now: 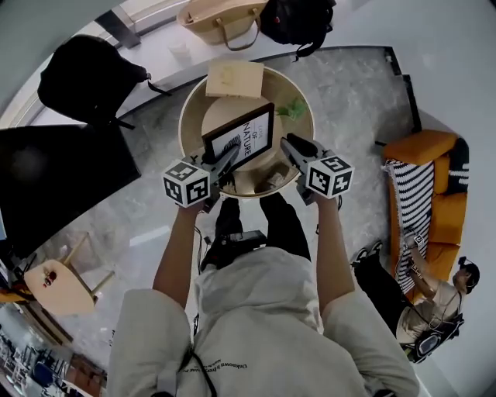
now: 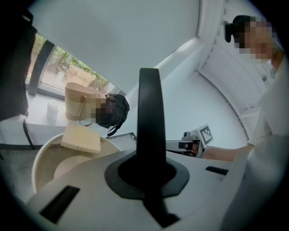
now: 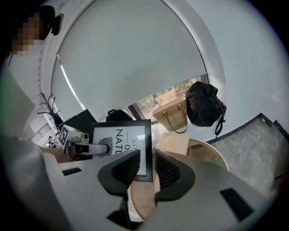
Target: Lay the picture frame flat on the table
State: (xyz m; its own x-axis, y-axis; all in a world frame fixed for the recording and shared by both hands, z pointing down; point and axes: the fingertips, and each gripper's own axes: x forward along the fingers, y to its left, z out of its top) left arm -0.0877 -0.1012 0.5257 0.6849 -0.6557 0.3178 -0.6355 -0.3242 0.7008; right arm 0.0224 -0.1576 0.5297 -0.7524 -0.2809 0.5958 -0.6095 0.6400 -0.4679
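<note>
A black picture frame [image 1: 242, 133] with a white print and dark lettering stands upright on the round wooden table [image 1: 190, 101]. My left gripper [image 1: 227, 159] is shut on the frame's lower left edge. In the left gripper view that edge rises as a black bar [image 2: 151, 108] out of the closed jaws. My right gripper [image 1: 288, 143] is at the frame's right side. In the right gripper view the frame [image 3: 119, 144] has its right edge in the gap of the right gripper [image 3: 148, 169]. The pads stand slightly apart and do not press on it.
A beige box [image 1: 234, 77] lies on the table's far rim, with a green item [image 1: 293, 108] to its right. On the floor beyond are a tan handbag [image 1: 221, 19] and a black backpack [image 1: 298, 19]. An orange sofa [image 1: 422, 178] stands right, a small stool [image 1: 58, 283] left.
</note>
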